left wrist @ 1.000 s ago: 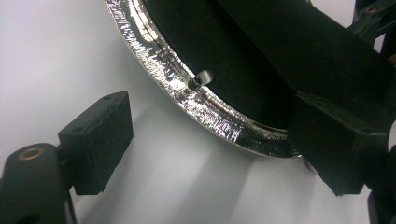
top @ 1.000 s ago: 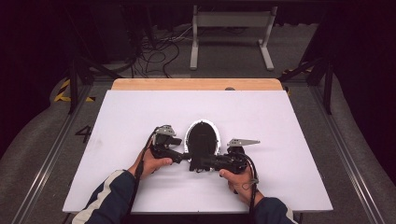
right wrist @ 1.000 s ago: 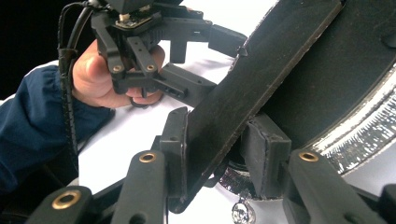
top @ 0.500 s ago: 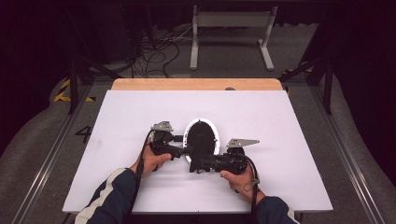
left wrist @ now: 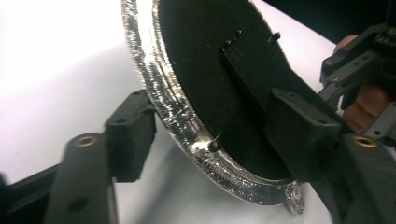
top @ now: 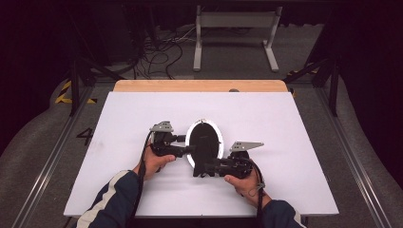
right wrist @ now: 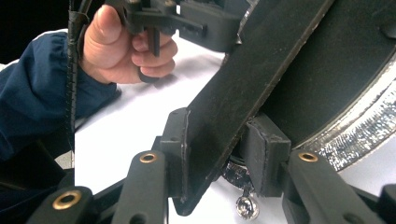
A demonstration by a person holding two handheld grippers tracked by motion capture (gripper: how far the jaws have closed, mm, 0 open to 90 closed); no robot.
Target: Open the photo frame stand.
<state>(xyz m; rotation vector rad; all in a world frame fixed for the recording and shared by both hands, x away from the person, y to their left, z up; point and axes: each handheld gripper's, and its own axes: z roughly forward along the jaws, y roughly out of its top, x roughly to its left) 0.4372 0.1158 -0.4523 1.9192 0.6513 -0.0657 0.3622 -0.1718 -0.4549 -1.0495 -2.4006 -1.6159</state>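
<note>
An oval frame (top: 205, 135) with a black back and a crinkled silver rim (left wrist: 187, 116) stands propped near the middle of the white board. My right gripper (right wrist: 217, 149) is shut on its black stand flap (right wrist: 243, 93), one pad on each face. In the high view that right gripper (top: 202, 168) sits at the frame's near end. My left gripper (left wrist: 215, 135) reaches in from the frame's left side (top: 189, 149). Its jaws have just been closing with the rim between them. The left pad (left wrist: 133, 135) is right beside the rim and the other pad (left wrist: 301, 126) lies over the black back; I see no firm press.
The white board (top: 294, 123) has bare room all around the frame, with a wooden strip (top: 199, 86) along its far edge. Beyond it on the floor are a white stand (top: 235, 28) and loose cables (top: 157, 52). Metal rails (top: 351, 156) run along both sides.
The left gripper has shifted a little right onto the frame's rim and its jaws have narrowed around it. The right gripper has kept still on the stand flap.
</note>
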